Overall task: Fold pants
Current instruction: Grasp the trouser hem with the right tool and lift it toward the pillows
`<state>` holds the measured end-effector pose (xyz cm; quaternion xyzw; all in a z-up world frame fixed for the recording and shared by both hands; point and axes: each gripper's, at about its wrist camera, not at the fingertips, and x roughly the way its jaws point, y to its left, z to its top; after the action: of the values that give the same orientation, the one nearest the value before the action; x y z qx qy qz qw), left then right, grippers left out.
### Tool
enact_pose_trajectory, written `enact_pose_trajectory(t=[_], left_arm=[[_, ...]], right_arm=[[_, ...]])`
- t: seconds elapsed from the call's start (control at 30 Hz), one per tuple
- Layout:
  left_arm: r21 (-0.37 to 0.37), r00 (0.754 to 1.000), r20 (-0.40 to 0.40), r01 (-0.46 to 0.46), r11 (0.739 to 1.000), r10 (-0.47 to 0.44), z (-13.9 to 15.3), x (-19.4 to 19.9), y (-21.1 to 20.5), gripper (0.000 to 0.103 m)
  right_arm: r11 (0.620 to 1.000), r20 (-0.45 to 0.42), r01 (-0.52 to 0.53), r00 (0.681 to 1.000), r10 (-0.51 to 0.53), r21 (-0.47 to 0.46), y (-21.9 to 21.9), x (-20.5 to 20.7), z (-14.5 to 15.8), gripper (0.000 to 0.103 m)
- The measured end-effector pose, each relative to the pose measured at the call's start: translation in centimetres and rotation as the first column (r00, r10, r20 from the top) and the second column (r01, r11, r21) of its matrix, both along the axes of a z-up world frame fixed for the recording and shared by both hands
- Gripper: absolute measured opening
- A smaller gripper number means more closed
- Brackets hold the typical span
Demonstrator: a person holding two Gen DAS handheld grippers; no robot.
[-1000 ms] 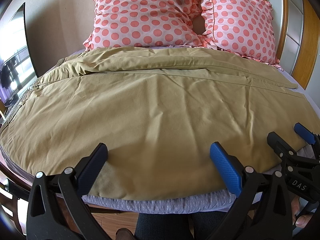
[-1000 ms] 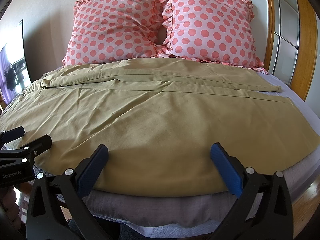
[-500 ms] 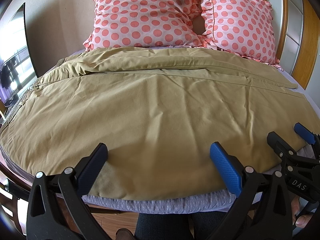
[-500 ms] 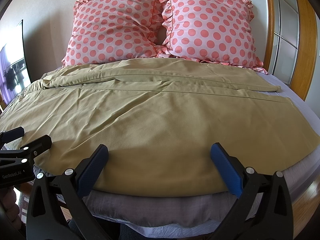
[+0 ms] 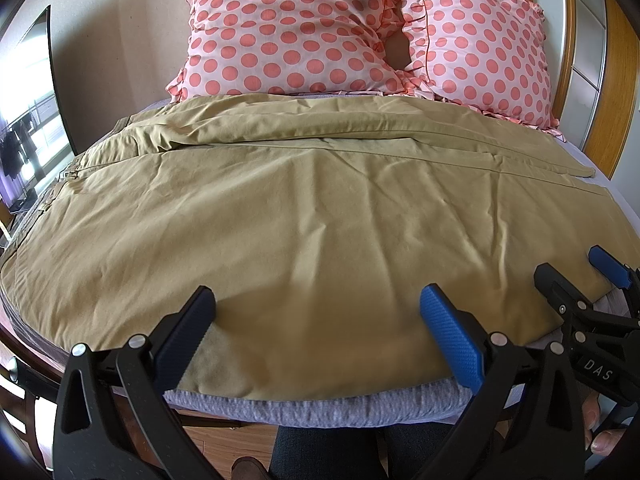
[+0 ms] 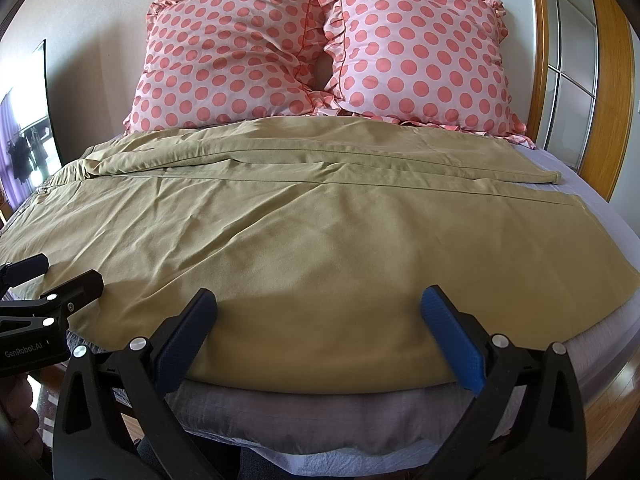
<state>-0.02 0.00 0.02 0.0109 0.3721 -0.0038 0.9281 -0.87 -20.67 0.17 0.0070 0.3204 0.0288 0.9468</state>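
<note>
Nothing has shifted since a second ago. The left gripper (image 5: 316,332) hovers with jaws spread wide over the near hem of the khaki pants (image 5: 312,216), pinching nothing. The pants lie flat across the bed (image 5: 320,406), below two polka-dot pillows (image 5: 288,28). The right gripper (image 6: 320,332) is likewise spread over the same edge.

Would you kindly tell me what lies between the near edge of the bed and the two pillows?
The khaki pants are spread across that stretch, in both views.
</note>
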Motion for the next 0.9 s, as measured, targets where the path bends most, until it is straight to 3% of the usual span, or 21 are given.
enact_pose_trajectory(t=[0.4,0.47,0.57,0.63,0.77,0.83,0.9], left_arm=[[0.001,1.0,0.002,0.005,1.0,-0.005,0.0,0.0,0.0,0.101],[-0.004,1.0,-0.004,0.019,1.0,-0.019,0.1,0.0,0.2,0.101],[-0.028,1.0,-0.011,0.024,0.999,-0.025,0.8,0.1,0.6,0.101],[-0.06,1.0,0.012,0.022,0.998,-0.021,1.7,0.2,1.4,0.101],[-0.052,0.999,0.051,-0.007,0.999,0.01,3.3,1.1,2.4,0.101],[-0.045,0.998,0.063,-0.017,0.999,0.02,3.8,1.5,2.7,0.101],[-0.045,0.997,0.068,-0.025,0.999,0.028,4.2,2.1,3.0,0.101]], right_arm=[[1.0,-0.02,-0.016,1.0,0.016,0.002,0.2,0.1,-0.1,0.102],[0.999,-0.047,-0.032,0.998,0.033,0.024,-0.7,0.9,0.8,0.102],[1.0,0.003,0.015,1.0,-0.015,0.007,-3.8,2.2,4.5,0.102],[0.997,0.011,0.076,0.997,-0.077,0.016,-6.8,5.0,7.0,0.102],[0.962,-0.096,0.265,0.961,-0.258,0.066,-13.7,14.8,9.5,0.101],[0.928,-0.156,0.366,0.923,-0.352,0.071,-16.5,19.5,9.0,0.091],[0.87,-0.253,0.485,0.855,-0.452,0.084,-19.9,24.9,7.5,0.073]])
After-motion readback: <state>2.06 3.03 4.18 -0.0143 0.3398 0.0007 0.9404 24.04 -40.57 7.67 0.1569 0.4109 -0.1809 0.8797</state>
